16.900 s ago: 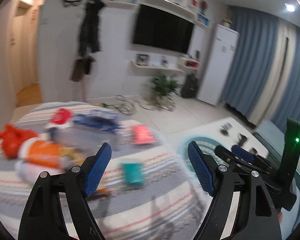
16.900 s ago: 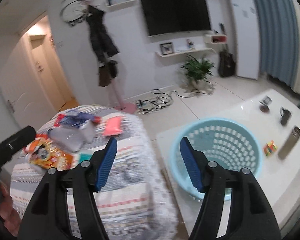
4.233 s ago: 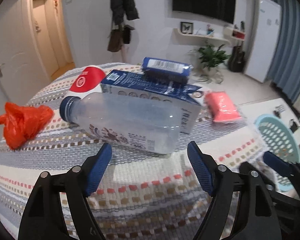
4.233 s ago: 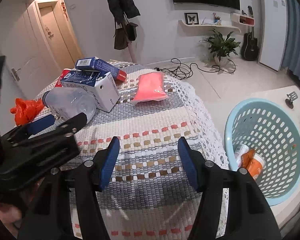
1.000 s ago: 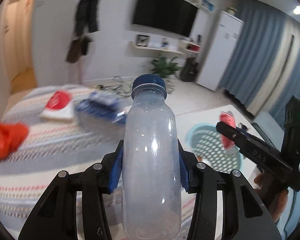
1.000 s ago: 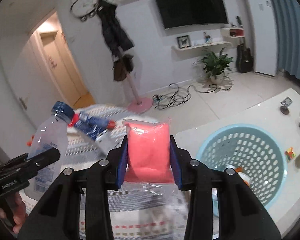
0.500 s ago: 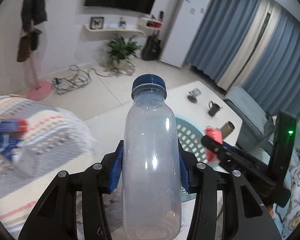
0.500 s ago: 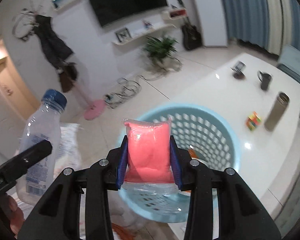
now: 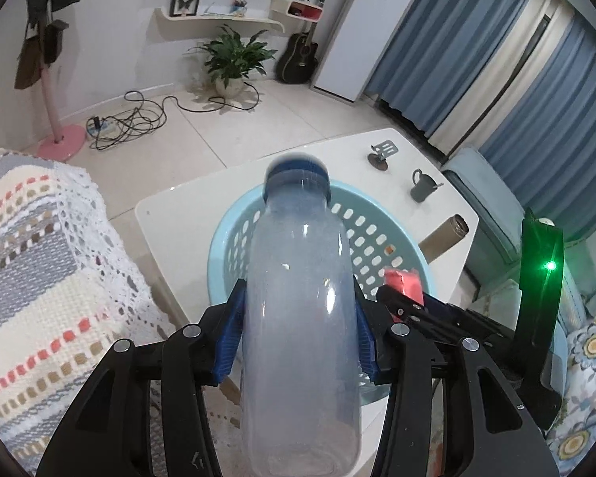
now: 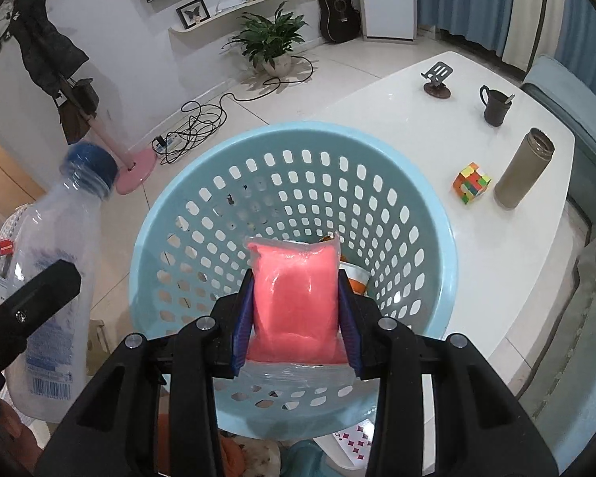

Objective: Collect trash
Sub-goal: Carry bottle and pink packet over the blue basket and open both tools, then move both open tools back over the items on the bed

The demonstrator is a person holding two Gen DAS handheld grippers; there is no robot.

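In the left wrist view, the left gripper has a clear plastic bottle with a blue cap between its blue pads; its jaws have just been opening a little, though the pads are touching the bottle's sides. The bottle stands upright along the fingers, above the near rim of the light blue laundry basket, which sits on the white counter. The right gripper shows beside it, carrying a pink packet over the basket. In the right wrist view, the right gripper has its pads against the pink packet, its jaws also just having opened slightly, the packet hanging over the basket's interior, where orange wrappers lie. The bottle shows at the left, beside the basket. A puzzle cube, a flask and a mug stand on the counter.
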